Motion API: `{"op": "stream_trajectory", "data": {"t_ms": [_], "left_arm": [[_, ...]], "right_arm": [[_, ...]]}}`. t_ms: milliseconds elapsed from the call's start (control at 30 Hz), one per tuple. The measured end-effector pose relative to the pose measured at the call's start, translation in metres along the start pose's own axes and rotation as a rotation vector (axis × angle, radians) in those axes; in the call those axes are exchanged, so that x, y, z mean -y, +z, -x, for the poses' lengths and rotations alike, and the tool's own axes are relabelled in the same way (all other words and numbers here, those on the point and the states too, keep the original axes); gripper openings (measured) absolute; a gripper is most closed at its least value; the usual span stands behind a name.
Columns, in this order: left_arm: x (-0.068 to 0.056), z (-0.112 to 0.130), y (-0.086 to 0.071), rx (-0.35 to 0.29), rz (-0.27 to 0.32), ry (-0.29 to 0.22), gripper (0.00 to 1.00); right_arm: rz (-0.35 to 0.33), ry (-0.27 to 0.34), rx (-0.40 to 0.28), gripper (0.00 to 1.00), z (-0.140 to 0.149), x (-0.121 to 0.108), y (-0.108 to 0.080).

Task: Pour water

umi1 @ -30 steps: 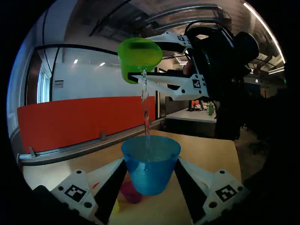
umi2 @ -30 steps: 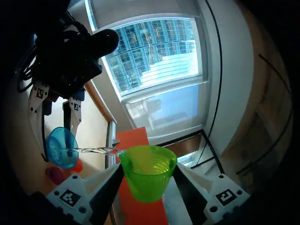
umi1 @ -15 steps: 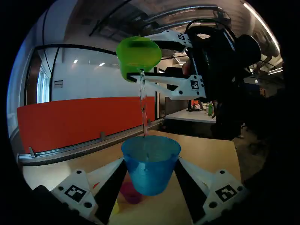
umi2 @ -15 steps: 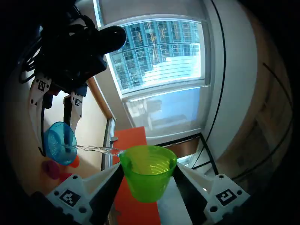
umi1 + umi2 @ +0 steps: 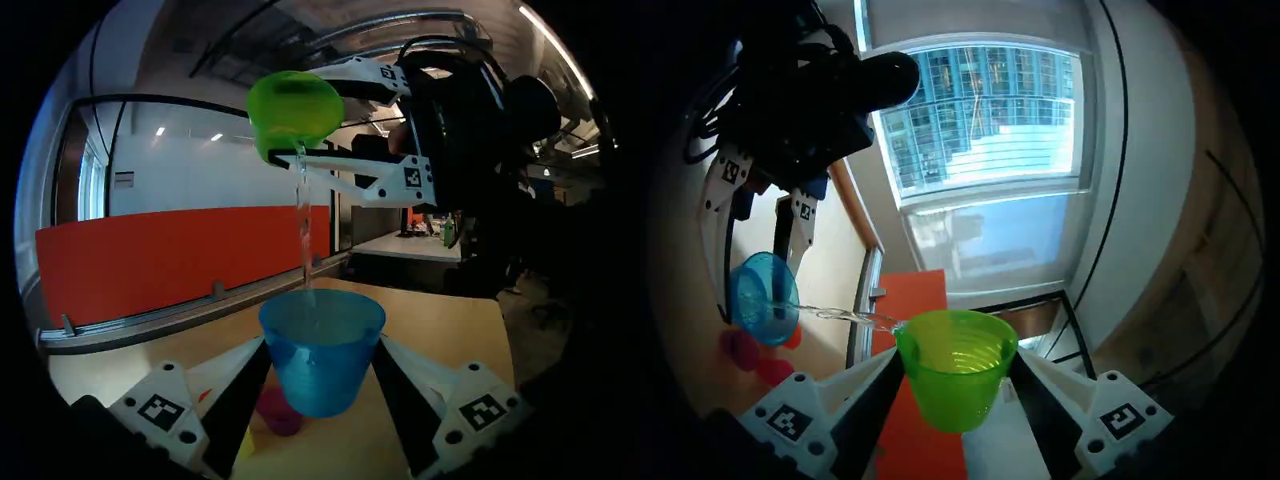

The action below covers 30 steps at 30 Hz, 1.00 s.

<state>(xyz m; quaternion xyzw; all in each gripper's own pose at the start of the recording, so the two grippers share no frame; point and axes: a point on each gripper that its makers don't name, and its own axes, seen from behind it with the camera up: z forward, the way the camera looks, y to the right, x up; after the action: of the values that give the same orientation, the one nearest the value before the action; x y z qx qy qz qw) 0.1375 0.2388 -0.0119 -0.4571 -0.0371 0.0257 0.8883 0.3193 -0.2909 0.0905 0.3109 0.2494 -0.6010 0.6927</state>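
Note:
In the left gripper view my left gripper [image 5: 322,376] is shut on a blue plastic cup [image 5: 322,360], held upright above the wooden table [image 5: 448,320]. Above it a green plastic cup [image 5: 294,112] is tipped over, held in the right gripper [image 5: 320,120], and a thin stream of water [image 5: 303,224] falls from its lip into the blue cup. In the right gripper view my right gripper [image 5: 956,384] is shut on the green cup [image 5: 956,376]; the water stream [image 5: 836,314] runs left into the blue cup [image 5: 762,298], which the left gripper [image 5: 760,264] holds.
A pink cup [image 5: 278,410] and something yellow [image 5: 246,440] lie on the table below the blue cup. An orange wall panel [image 5: 160,256] with a metal rail runs along the table's far side. A large window [image 5: 992,136] appears in the right gripper view.
The green cup has tipped a little further and risen slightly. Water keeps streaming into the blue cup, which stays where it was.

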Motion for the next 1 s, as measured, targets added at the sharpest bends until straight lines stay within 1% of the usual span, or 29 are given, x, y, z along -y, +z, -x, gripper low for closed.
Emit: {"op": "stream_trajectory", "data": {"t_ms": [67,167,267,367,1000], "left_arm": [[0.004,0.000,0.003,0.001,-0.007,0.000,0.82],[0.007,0.000,0.006,0.001,-0.003,0.000,0.82],[0.002,0.000,0.004,0.001,0.007,-0.001,0.82],[0.000,0.001,0.003,0.001,0.008,-0.003,0.82],[0.002,0.000,0.002,0.000,0.000,-0.005,0.82]], "right_arm": [[0.001,-0.010,0.002,0.88,0.000,0.000,0.000],[0.001,-0.027,0.002,0.88,0.000,0.000,0.001],[0.001,-0.043,0.001,0.88,-0.003,0.001,0.001],[0.000,-0.059,0.001,0.88,-0.004,0.000,0.001],[0.013,-0.172,-0.001,0.88,-0.014,-0.005,0.003]]}}
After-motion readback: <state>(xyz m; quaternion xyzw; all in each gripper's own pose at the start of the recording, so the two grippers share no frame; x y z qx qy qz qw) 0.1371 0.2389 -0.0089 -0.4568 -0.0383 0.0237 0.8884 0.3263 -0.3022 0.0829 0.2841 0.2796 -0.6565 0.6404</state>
